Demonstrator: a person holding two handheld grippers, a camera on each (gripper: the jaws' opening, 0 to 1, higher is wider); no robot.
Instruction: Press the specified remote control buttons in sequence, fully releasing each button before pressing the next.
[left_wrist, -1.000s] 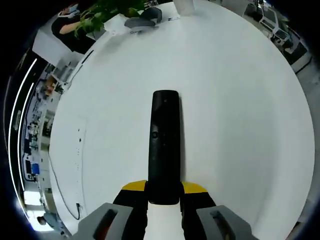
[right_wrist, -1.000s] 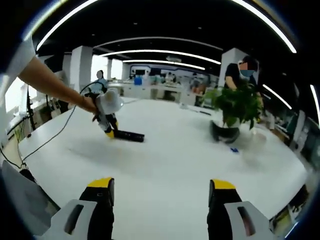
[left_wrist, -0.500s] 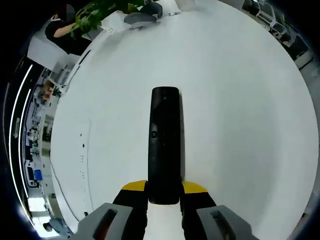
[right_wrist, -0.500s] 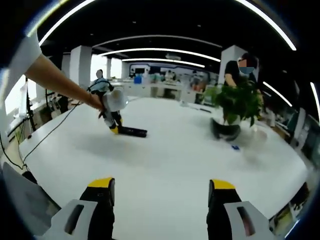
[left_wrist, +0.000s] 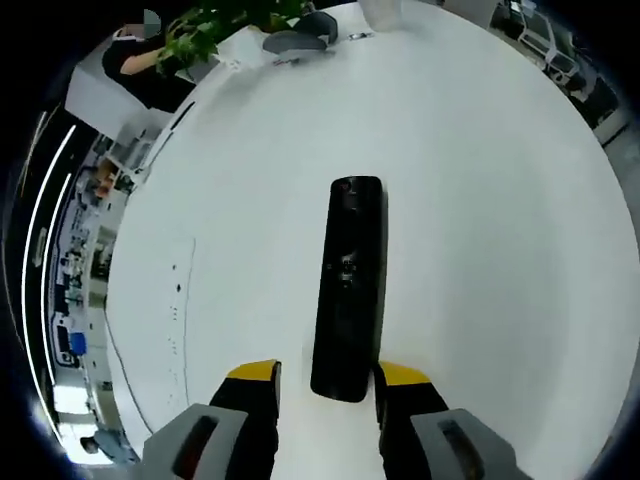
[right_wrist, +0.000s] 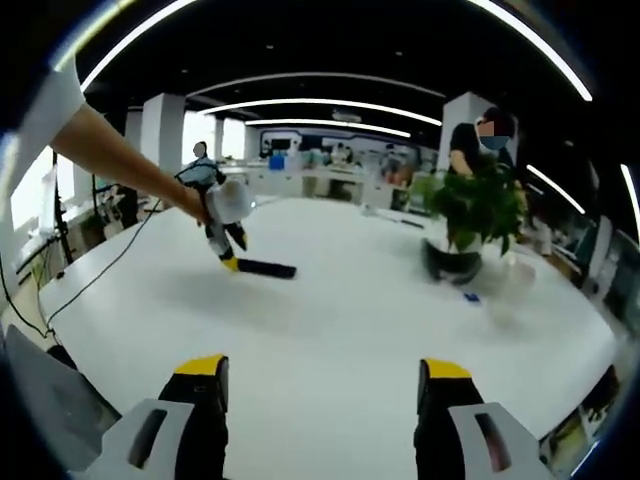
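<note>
A long black plastic remote control (left_wrist: 347, 288) lies flat on a broad white table (left_wrist: 500, 200), its near end sitting between the yellow-tipped jaws of the left gripper (left_wrist: 328, 378). The jaws stand apart on either side of the remote's end, with a sliver of white table showing on the left side; they look parted rather than clamped, holding nothing. Small buttons sit near the middle and far end of the remote's face, too small to read.

Seen from across the table in the right gripper view, the left gripper (right_wrist: 226, 232) is held in a person's hand (right_wrist: 200, 208) just over the near end of the remote (right_wrist: 266, 268). The right gripper (right_wrist: 320, 385) hangs well apart from it, jaws wide open and empty, above bare table. A leafy green potted plant (right_wrist: 470, 215) stands off to the side, well clear of the work.

To do the pressing step well, the remote would probably need steadying by one gripper gripping its near end squarely, so it cannot skate on the smooth tabletop, while the other brings a single jaw tip straight down on one button. Each press likely calls for a full lift clear before the next, and both hands kept low enough that the remote stays in sight.
</note>
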